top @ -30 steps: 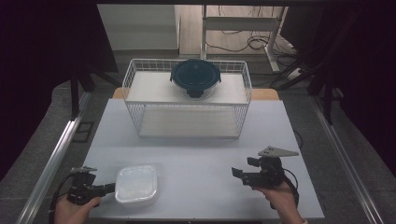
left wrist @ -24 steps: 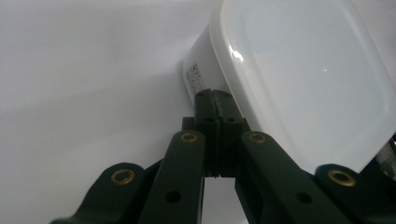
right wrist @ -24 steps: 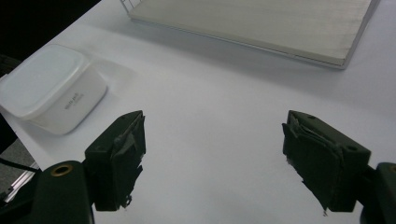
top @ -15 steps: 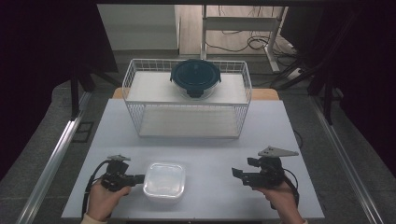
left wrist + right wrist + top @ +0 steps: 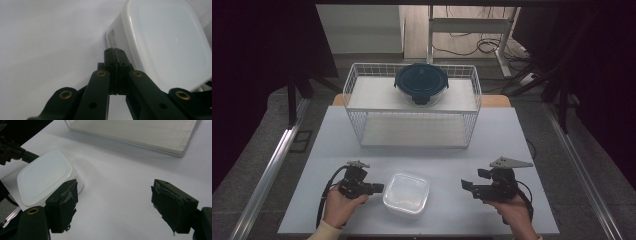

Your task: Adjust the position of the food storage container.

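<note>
Two hand-held grippers sit low over the white table [image 5: 532, 150], one in each of my hands, and between them lies a white plastic container [image 5: 407, 192] with its lid on.

My left gripper [image 5: 379, 188] points toward the right, straight at the container. Its jaws are pressed together with nothing between them, and in the left gripper view the closed tips [image 5: 114, 53] meet the container's [image 5: 160, 42] side wall just below the lid's edge. From that view the container spreads ahead and to the right of the jaws, tilted across the picture. A black cable loops back from this gripper beside my left hand [image 5: 339, 207].

My right gripper [image 5: 466, 185] points left toward the container, with a clear stretch of bare table between them. Its jaws stand wide apart and hold nothing. In the right gripper view [image 5: 113, 205] the container [image 5: 45, 180] lies ahead and to the left, behind the left-hand jaw, and the left gripper's dark body [image 5: 12, 152] shows at the container's far side. A grey three-cornered plate [image 5: 510, 162] rides on top of the right gripper.

Well beyond both grippers stands a white wire basket [image 5: 357, 120] holding a pale shelf board. A round container with a dark blue lid [image 5: 421, 82] rests on the basket's top.
</note>
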The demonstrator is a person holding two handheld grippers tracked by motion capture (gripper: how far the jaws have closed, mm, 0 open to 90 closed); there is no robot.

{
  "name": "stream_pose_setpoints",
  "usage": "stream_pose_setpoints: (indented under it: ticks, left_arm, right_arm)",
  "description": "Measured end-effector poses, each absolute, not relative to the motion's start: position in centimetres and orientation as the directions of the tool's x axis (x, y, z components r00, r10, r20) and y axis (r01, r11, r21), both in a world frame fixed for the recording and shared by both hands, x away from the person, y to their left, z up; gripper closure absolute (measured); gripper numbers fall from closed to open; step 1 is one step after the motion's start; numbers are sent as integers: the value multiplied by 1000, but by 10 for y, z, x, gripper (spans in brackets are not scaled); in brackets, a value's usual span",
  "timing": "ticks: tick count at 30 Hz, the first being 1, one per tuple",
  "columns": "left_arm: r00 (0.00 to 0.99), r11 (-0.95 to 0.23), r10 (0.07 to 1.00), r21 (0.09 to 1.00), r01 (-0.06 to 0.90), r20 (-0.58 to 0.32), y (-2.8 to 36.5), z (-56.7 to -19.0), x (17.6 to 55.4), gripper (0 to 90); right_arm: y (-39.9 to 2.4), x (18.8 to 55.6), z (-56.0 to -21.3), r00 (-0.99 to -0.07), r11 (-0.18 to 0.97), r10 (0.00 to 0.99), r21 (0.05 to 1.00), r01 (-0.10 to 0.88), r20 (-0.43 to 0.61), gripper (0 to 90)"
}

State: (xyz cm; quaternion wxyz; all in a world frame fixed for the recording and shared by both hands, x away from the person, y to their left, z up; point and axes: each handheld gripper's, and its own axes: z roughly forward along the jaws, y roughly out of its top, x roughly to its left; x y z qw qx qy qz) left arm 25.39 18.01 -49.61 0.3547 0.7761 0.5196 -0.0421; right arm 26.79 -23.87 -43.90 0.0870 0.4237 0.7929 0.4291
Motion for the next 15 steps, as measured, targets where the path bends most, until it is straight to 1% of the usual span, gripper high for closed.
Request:
stream_pose_setpoints:
  ticks: [3, 4, 7, 11, 15]
  left_arm:
    - [461, -212, 778, 513, 832, -426, 191, -493, 237, 898]
    - [471, -223, 773, 512, 829, -425, 194, -493, 226, 898]
    - [483, -242, 767, 506, 828, -423, 193, -494, 217, 898]
    - [530, -315, 729, 476, 821, -433, 178, -502, 202, 899]
    - [559, -350, 707, 472, 809, -433, 165, -506, 202, 898]
  right_arm:
    - [-238, 268, -439, -624, 271, 748, 755, 597, 226, 210]
    - [-238, 268, -439, -624, 272, 748, 754, 598, 225, 210]
    - [-237, 269, -439, -624, 273, 748, 752, 600, 226, 210]
    - [-235, 268, -441, -627, 281, 747, 749, 600, 222, 210]
    - [-235, 269, -442, -625, 283, 747, 744, 605, 225, 210]
